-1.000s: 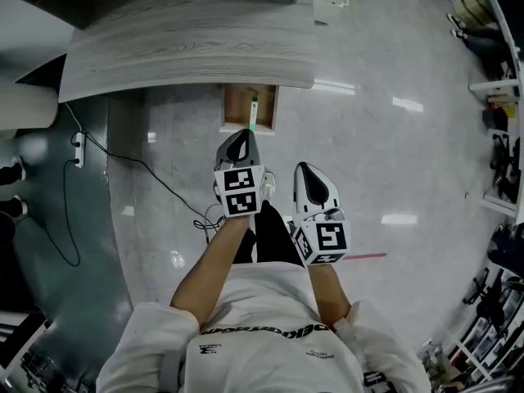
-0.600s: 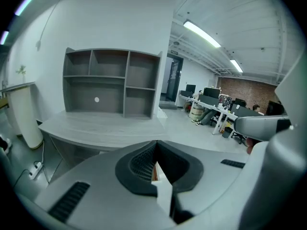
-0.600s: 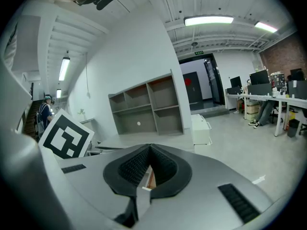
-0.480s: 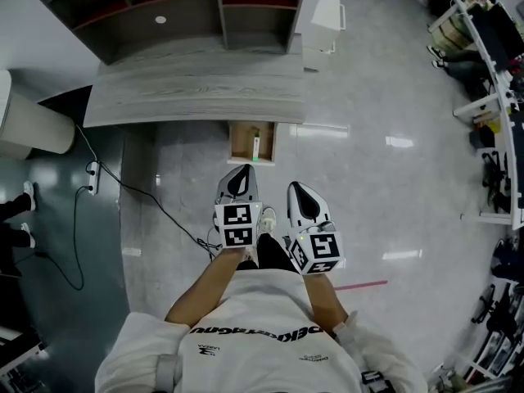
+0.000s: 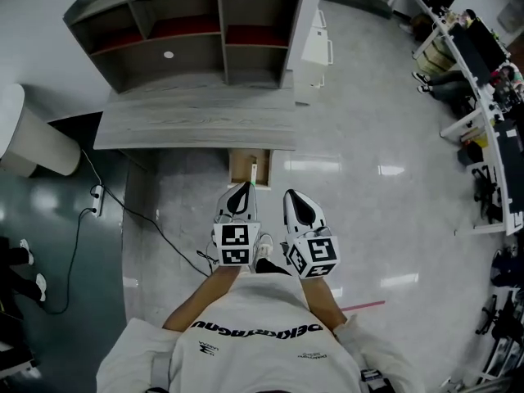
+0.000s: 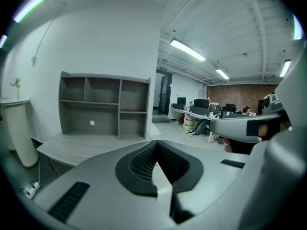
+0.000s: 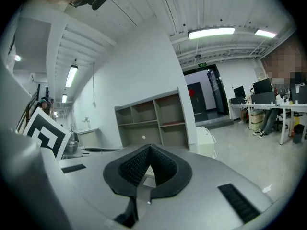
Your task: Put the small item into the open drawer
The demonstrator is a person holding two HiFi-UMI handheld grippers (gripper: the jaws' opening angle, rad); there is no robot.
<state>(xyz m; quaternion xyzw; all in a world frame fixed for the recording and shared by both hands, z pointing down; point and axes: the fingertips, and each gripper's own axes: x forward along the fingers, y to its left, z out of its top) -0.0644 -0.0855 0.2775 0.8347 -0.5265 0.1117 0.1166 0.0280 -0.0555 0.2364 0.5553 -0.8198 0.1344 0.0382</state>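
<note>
The open wooden drawer (image 5: 240, 169) juts out under the front edge of the grey desk (image 5: 192, 129). Inside it lies a small white stick-like item (image 5: 255, 173) with a green end. My left gripper (image 5: 242, 188) hangs just in front of the drawer, jaws shut and empty. My right gripper (image 5: 291, 196) sits beside it to the right, also shut and empty. In the left gripper view the left gripper (image 6: 156, 145) points over the desk top (image 6: 72, 145) toward the shelf unit (image 6: 103, 104). In the right gripper view the right gripper (image 7: 149, 150) faces the same shelf unit (image 7: 153, 121).
A grey shelf unit (image 5: 196, 31) stands on the back of the desk. A white cabinet (image 5: 318, 43) is at its right. A power strip (image 5: 97, 195) and a black cable lie on the floor at left. A white cylinder (image 5: 29, 142) stands far left. Office desks (image 5: 483, 80) line the right.
The head view has pulled back: desk and drawer look smaller and lower, and the shelf unit has come into sight. Both grippers stay side by side near the body.
</note>
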